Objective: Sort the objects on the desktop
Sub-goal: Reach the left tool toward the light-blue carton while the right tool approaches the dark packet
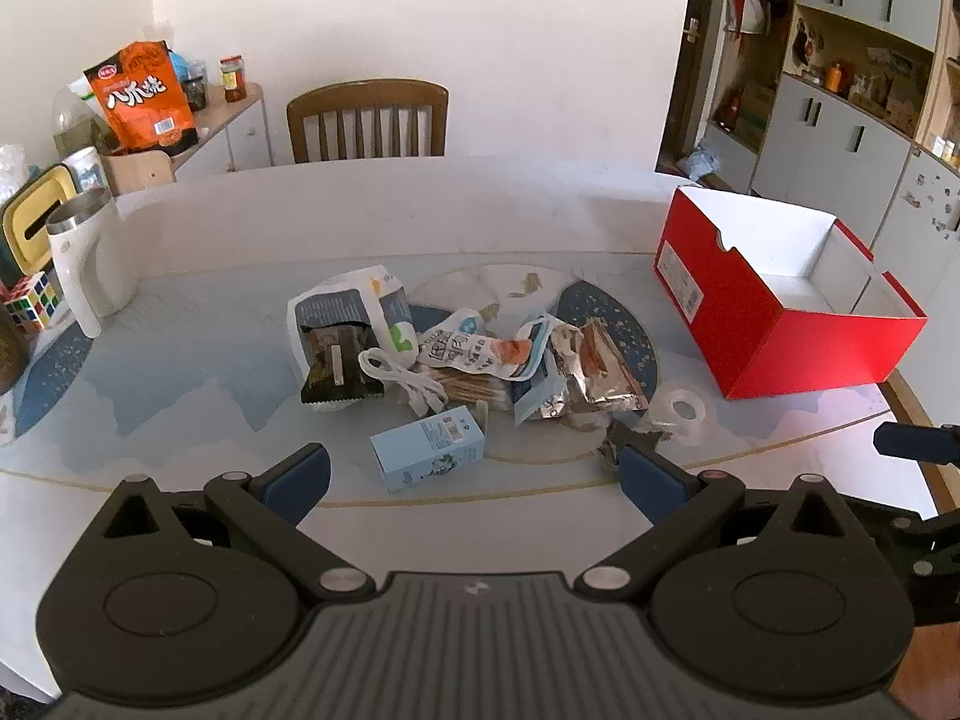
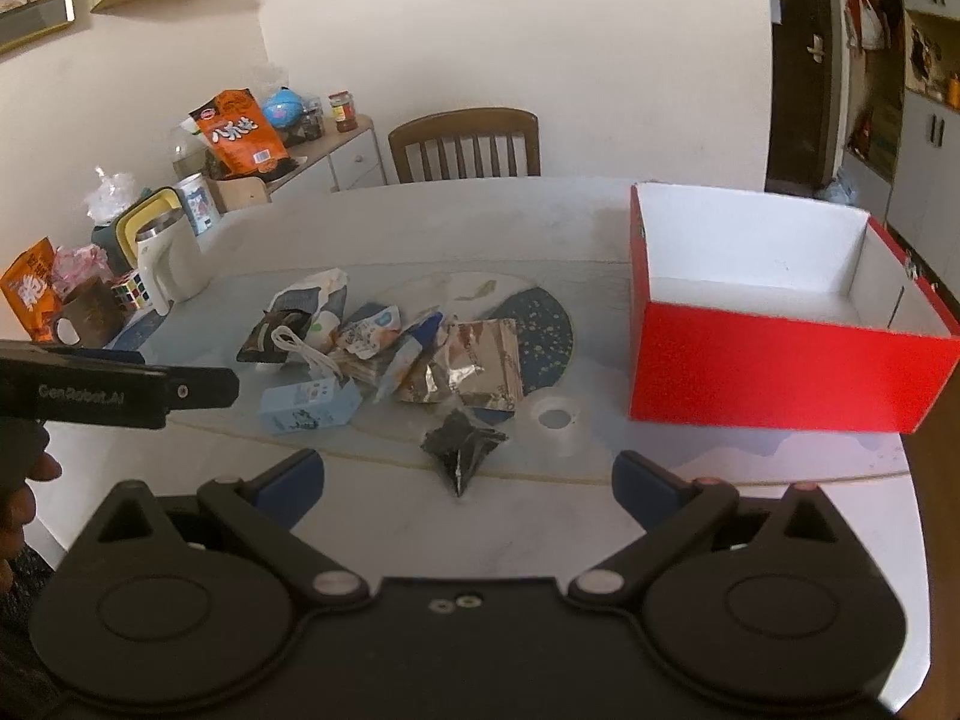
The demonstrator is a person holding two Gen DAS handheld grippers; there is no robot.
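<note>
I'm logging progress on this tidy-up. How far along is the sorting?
Nothing looks done: the red box shows only its bare white inside. Nothing is in hand: the left gripper and right gripper both hover open above the table. Left to sort: the snack wrappers, blue carton, tape roll, white cord and small black packet.

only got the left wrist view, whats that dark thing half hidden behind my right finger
Observer: A crumpled black wrapper, lying alone beside the clear tape roll.
Operator: is the right gripper holding anything
Observer: No. The right gripper has its jaws wide open, gripping nothing.
Operator: and the brown thing cut off at my left edge
Observer: A brown mug, with an orange packet right beside it.
</note>
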